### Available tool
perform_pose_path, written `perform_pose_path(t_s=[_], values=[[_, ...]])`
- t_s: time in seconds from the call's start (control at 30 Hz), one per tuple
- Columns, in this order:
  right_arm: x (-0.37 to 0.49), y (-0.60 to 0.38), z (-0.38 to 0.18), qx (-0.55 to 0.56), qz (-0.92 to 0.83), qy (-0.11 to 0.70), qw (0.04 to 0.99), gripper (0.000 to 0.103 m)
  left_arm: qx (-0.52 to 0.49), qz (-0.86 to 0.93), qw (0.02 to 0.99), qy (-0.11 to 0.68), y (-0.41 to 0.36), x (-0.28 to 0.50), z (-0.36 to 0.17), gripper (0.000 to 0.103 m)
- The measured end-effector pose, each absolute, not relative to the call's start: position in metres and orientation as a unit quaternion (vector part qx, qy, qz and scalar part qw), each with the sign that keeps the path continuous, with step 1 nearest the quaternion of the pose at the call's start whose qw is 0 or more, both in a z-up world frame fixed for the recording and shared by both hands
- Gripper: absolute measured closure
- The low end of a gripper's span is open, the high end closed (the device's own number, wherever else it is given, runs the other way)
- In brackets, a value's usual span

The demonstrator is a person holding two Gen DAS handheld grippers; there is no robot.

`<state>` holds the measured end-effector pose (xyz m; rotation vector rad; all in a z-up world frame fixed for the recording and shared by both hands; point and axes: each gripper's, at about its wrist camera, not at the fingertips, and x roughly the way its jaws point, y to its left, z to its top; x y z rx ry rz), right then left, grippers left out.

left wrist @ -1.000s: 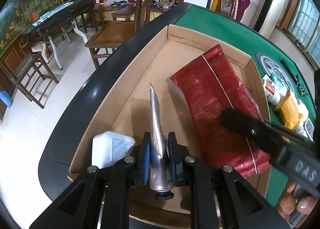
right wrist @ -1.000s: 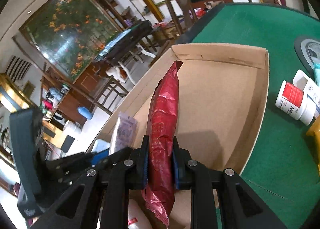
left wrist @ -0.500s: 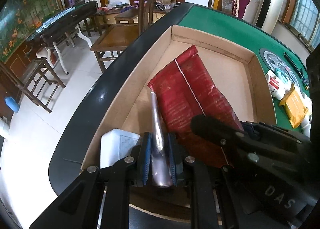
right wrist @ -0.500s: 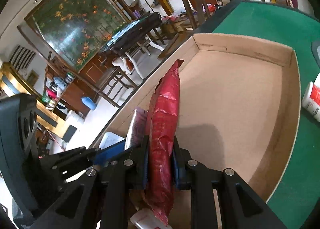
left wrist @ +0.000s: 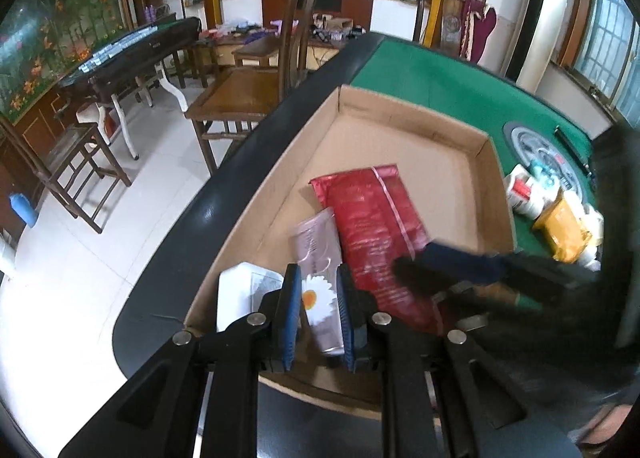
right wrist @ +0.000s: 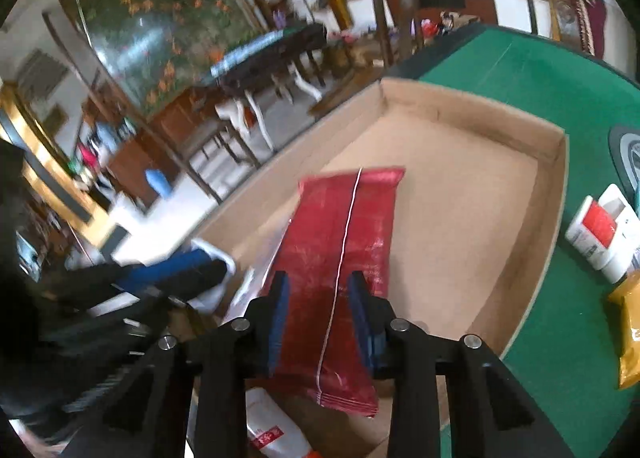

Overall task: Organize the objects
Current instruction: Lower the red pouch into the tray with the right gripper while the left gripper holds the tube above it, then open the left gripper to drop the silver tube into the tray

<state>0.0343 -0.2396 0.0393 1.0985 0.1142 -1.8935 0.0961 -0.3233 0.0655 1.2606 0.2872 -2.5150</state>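
Cardboard box (left wrist: pixel 494 177), plain brown, low walls, shallow & roughly rectangular, sits on the green felt tabletop (left wrist: pixel 440 85) by its dark padded rim. Inside: red foil pouch (left wrist: pixel 372 225), crinkly, glossy, long flat shape w/ a thin pale seam down the middle, lying flat on the box floor. Just left of it, touching, a soft pinkish-silver tube (left wrist: pixel 318 258), flat crimped end pointing away, white daisy print w/ orange centre nearer the cap. Further left in the near corner, a white plastic bottle (left wrist: pixel 244 294), boxy, smooth, w/ a paper label.

Left tongs (left wrist: pixel 318 314): black frame, blue pads, jaws apart w/ the tube lying between them; pads don't press on it. Right tongs (right wrist: pixel 320 312): same build, jaws opening, pouch flat between and below them, no longer pinched. Each pair shows blurred in the other's view.

Outside the box on the felt, right side: white round jar w/ red label (right wrist: pixel 596 230), a yellow crinkly packet (left wrist: pixel 564 234), other small white items, too blurred to tell. Beyond them a round grey disc (left wrist: pixel 536 149) set in the felt.
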Motion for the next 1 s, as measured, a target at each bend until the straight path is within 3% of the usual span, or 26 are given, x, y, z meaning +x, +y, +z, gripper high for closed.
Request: perform_pose_path(t_s=[0.17,0.37,0.43,0.5,0.57,0.63,0.8,1.0], values=[[0.026,-0.238,0.037,0.476,-0.719,-0.020,0.507,0.071,0.421,-0.885,0.169,0.105,-0.327,0.107,0.084,0.083],[0.035,-0.187,0.063,0.410,-0.749,-0.025,0.519,0.070,0.412,-0.889,0.164,0.114,-0.318,0.108,0.091,0.076],[0.038,-0.167,0.073,0.389,-0.765,-0.018,0.513,0.061,0.409,-0.893,0.153,0.113,-0.309,0.106,0.092,0.067],[0.037,-0.140,0.081,0.365,-0.786,-0.015,0.498,0.028,0.400,-0.899,0.142,0.113,-0.298,0.103,0.096,0.054],[0.035,-0.108,0.086,0.340,-0.809,-0.007,0.480,0.014,0.386,-0.907,0.125,0.117,-0.285,0.099,0.102,0.041],[0.033,-0.088,0.088,0.328,-0.822,0.003,0.466,0.011,0.377,-0.912,0.106,0.122,-0.273,0.095,0.106,0.033],[0.016,-0.026,0.082,0.324,-0.836,0.005,0.442,0.000,0.390,-0.909,0.056,0.132,-0.232,0.077,0.106,0.029],[-0.025,0.059,0.089,0.326,-0.860,-0.071,0.387,0.000,0.430,-0.897,-0.012,0.107,-0.163,0.052,0.087,0.028]])
